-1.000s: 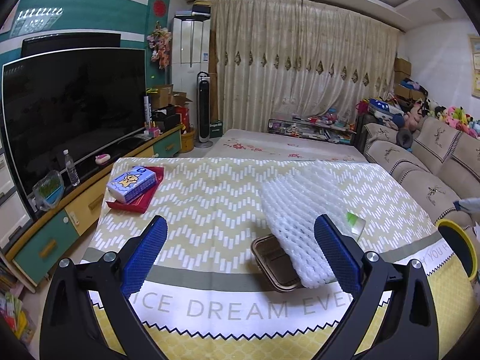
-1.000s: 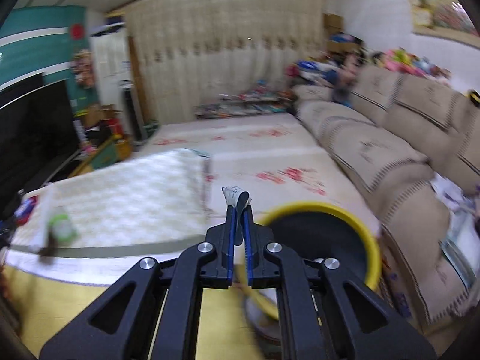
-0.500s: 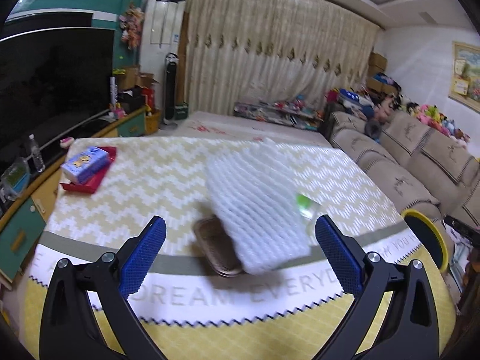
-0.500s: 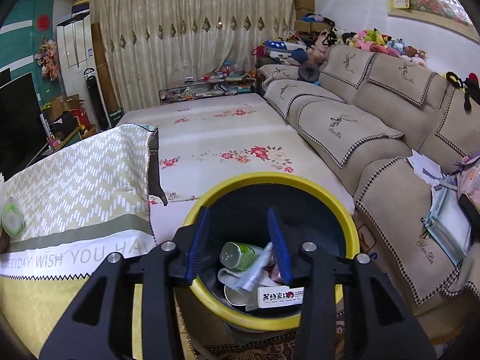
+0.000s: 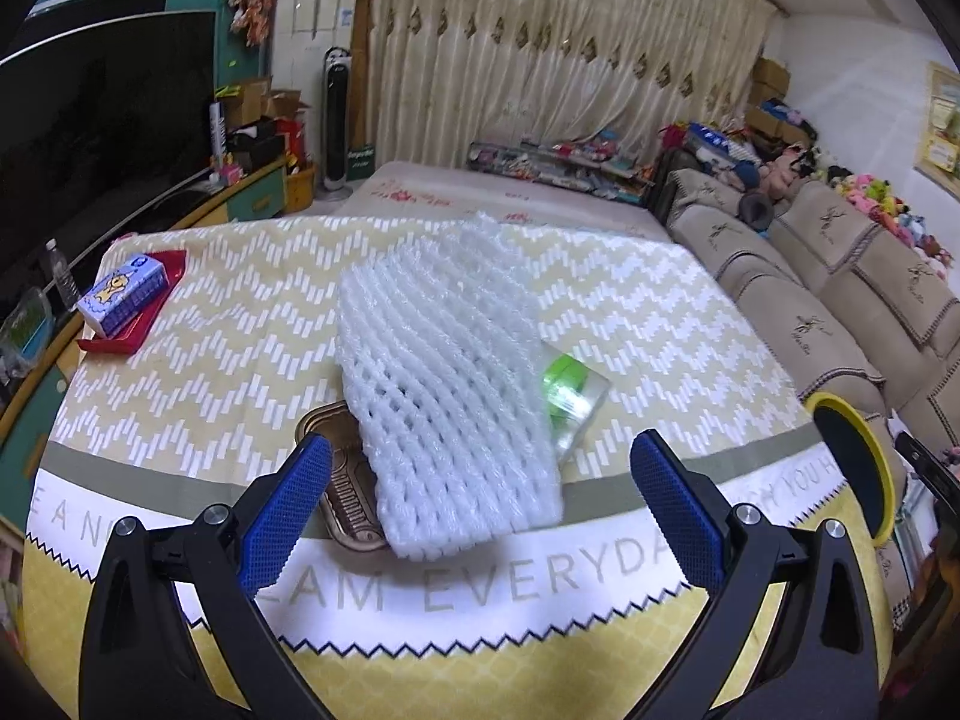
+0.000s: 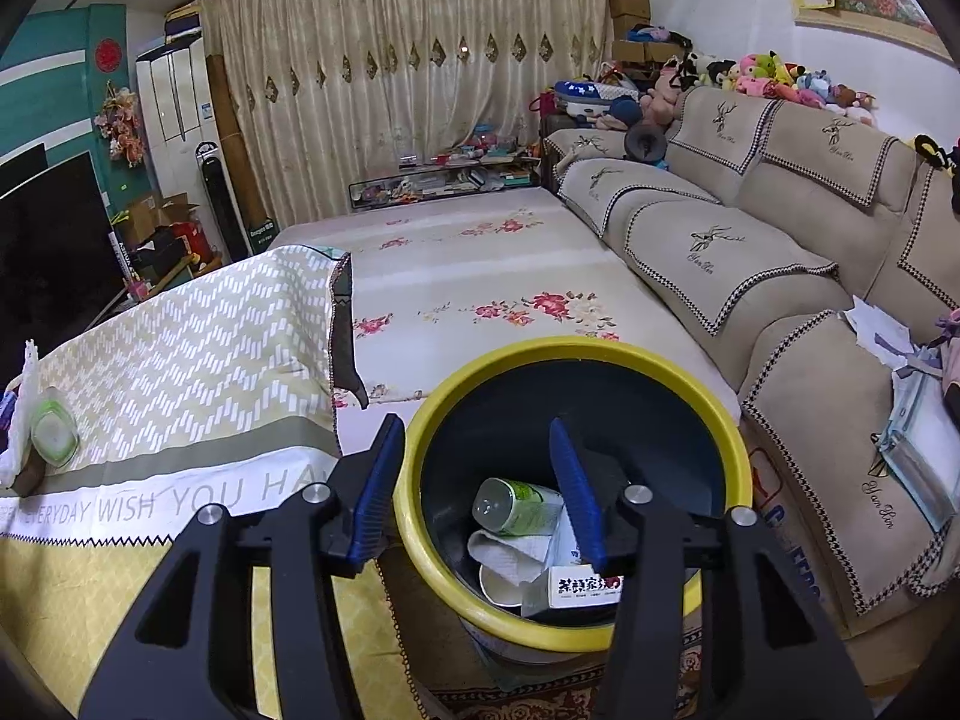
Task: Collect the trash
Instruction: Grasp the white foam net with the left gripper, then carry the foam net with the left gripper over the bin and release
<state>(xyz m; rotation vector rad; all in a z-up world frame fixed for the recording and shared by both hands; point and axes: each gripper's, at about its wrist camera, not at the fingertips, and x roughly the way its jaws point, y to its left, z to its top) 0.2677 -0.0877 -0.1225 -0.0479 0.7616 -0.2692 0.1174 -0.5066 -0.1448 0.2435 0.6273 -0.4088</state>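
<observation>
A white foam net sheet [image 5: 450, 372] lies on the table with the yellow zigzag cloth [image 5: 210, 330], over a brown tray [image 5: 345, 492] and a clear packet with a green label [image 5: 570, 390]. My left gripper [image 5: 480, 498] is open and empty, just in front of the foam net. My right gripper [image 6: 474, 480] is open and empty above the yellow-rimmed trash bin [image 6: 576, 354], which holds a green bottle [image 6: 516, 501], paper and cartons. The bin also shows at the right edge of the left wrist view [image 5: 852, 420].
A blue tissue box [image 5: 120, 294] sits on a red tray [image 5: 141, 324] at the table's far left. A beige sofa [image 6: 750, 276] runs along the right. A floral mat [image 6: 480, 276] lies beyond the table. A TV [image 5: 90, 132] stands at the left.
My right gripper swung from the table over the bin and opened; the small item it held dropped in. My left gripper moved toward the foam net, which now lies centred between its fingers.
</observation>
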